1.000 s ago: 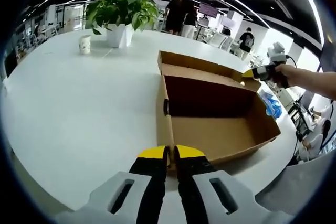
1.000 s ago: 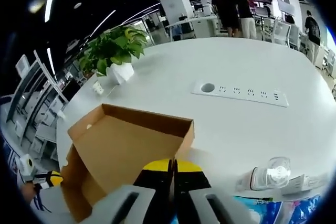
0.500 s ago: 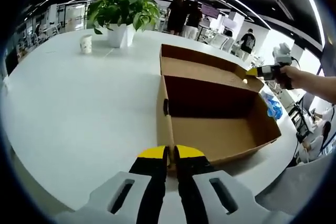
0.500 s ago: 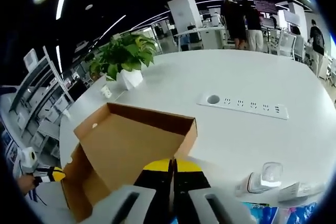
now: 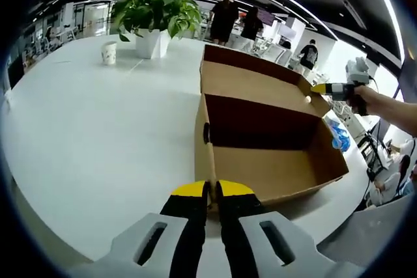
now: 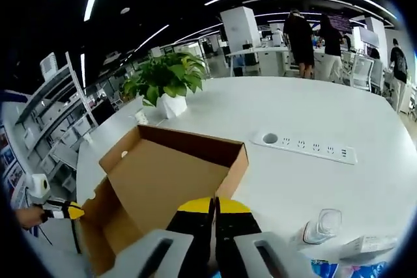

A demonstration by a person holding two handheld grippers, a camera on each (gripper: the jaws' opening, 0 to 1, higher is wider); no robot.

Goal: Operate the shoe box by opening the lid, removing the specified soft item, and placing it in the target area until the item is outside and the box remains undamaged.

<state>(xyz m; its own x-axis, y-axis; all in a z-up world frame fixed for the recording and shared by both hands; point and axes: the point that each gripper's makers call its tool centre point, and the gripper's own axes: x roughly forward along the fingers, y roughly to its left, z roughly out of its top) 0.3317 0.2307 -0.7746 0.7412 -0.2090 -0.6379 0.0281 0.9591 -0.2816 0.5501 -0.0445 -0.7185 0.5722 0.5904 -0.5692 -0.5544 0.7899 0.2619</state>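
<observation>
The white tabletop [image 5: 98, 135] carries everything. The shoe box [image 5: 273, 161] stands by one rounded edge of it, in front of both cameras, and its hinged lid [image 6: 172, 180] is raised.

The potted plant [image 5: 153, 14] and a small cup [image 5: 109, 52] stand well apart from the box, toward the far edge. In the right gripper view a white power strip [image 6: 306, 148] lies flat in the open middle of the table, and a clear bottle [image 6: 319, 226] and blue-printed packaging [image 6: 332, 268] sit near the closest edge.

The left gripper [image 5: 212, 190] has its yellow-tipped jaws drawn together on the box's near wall at the corner, steadying it. The right gripper [image 6: 213, 205] has its jaws pinched together on the free edge of the lid, holding it up.

The box floor that shows is bare brown cardboard; the soft item cannot be made out, and the part behind the near wall is hidden.

The box looks light, thin and stiff but easy to crease, so holds at folded edges and corners, with gentle pressure, seem safest. The soft item should yield and drape; taking it at a bunched middle would likely serve best.
</observation>
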